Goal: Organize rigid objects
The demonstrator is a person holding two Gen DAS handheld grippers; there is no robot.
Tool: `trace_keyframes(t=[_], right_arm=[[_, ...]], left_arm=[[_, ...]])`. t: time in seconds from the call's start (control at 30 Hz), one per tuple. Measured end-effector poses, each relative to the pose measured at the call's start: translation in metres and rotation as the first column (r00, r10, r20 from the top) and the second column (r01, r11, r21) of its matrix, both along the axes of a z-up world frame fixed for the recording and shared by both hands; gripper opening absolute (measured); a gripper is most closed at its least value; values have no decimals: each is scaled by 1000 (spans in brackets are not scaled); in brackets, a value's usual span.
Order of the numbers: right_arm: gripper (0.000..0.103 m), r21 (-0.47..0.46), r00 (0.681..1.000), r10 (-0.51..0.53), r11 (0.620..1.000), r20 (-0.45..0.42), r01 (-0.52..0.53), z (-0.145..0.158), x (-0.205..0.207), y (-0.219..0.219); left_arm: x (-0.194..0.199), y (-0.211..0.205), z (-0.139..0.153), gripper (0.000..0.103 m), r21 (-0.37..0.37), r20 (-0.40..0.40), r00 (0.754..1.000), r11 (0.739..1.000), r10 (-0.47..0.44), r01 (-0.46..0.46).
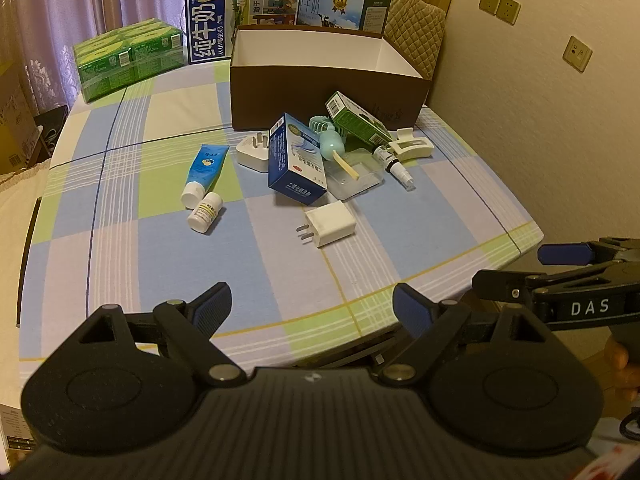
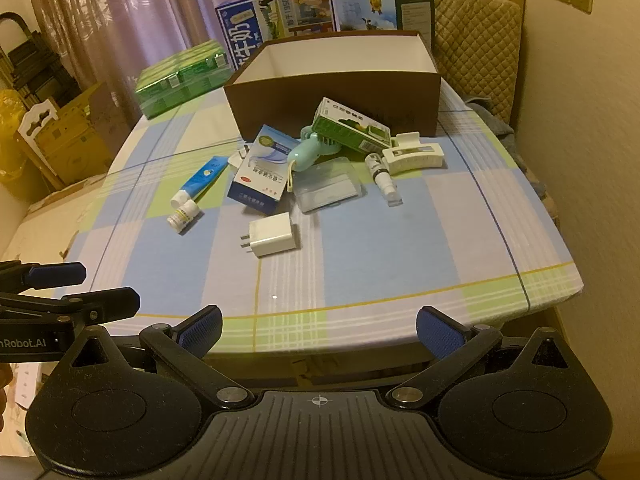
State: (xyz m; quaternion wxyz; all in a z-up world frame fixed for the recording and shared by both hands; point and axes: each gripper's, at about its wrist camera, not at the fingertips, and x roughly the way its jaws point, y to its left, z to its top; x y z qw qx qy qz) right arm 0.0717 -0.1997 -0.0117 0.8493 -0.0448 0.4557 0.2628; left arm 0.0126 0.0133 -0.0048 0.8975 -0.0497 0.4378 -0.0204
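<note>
Bare checked cloth (image 1: 260, 264) up to white charger (image 1: 330, 224), clutter crowding brown box (image 1: 320, 96)

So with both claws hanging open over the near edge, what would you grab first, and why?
Probably the white charger, with the right claw: it lies nearest, flat and apart from the pile, while the brown box behind looks empty and ready to receive it.

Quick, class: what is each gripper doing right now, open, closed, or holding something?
Left gripper: open, holding nothing.
Right gripper: open, holding nothing.
</note>
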Motion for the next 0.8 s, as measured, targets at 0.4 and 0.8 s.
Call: trace_keyframes(t=[0.4, 0.8], right_arm=[[101, 0, 1000, 3, 1000, 2, -3, 3, -3, 0], [101, 8, 1000, 1, 1000, -8, -1, 1, 0, -1]], left_arm=[[0, 0, 1, 85, 8, -2, 1000, 1000, -4, 4], [3, -3, -1, 85, 8, -8, 1000, 1000, -5, 5]])
